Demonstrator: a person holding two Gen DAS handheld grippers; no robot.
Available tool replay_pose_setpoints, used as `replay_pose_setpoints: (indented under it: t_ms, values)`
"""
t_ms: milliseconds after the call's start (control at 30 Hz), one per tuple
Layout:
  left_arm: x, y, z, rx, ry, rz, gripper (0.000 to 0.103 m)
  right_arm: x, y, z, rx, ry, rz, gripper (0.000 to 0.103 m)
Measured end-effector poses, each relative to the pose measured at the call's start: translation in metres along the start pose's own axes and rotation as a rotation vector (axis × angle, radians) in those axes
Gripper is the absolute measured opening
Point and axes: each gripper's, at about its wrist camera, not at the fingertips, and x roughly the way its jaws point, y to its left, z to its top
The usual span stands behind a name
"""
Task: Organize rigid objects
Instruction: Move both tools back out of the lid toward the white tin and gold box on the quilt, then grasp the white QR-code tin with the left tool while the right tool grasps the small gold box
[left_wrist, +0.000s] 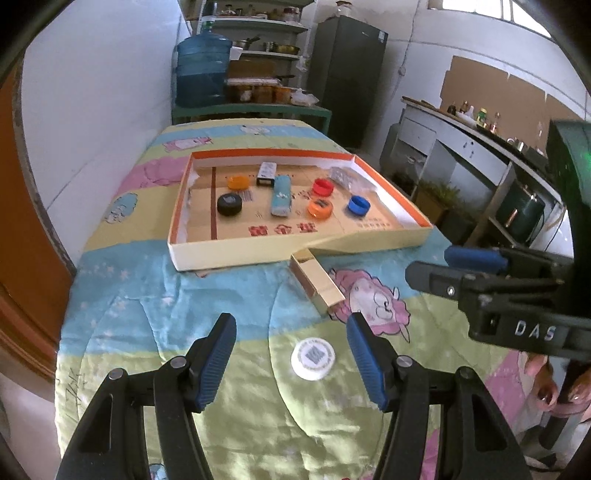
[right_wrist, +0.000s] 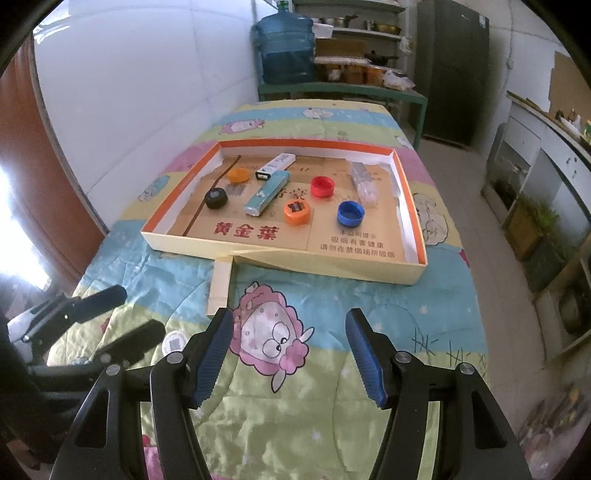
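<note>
Left fingers (left_wrist: 223, 347) spread, white cap (left_wrist: 313, 356) between

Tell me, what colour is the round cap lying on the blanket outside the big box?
The round cap is white with a grey square code on top, clearest in the left wrist view.

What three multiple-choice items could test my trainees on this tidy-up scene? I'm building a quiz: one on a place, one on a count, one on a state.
1. Where does the white cap lie?
A. in the tray
B. on the quilt, outside the tray
C. on the floor

2. How many orange caps are in the tray?
A. none
B. one
C. two

3. How is the left hand-held gripper?
A. open, holding nothing
B. shut on the white cap
C. shut on the gold box

Key: B, it rests on the quilt before the tray; C, one orange cap at the back, another near the middle; A, its jaws stand apart around the white cap without touching it.
</note>
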Motion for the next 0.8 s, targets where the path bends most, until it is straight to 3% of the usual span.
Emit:
replay_pose_setpoints:
  t_ms: [567,800]
  values:
    - [0.032,-0.009,-0.019,0.037,0.088,0.028,0.062,0.011,0.008,-0.003,-0.01,0.012,0.022,0.065]
    - [0.032,-0.005,-0.021,0.043,0.062,0.077,0.044,0.021,0.017,0.004,-0.028,0.028,0.052,0.065]
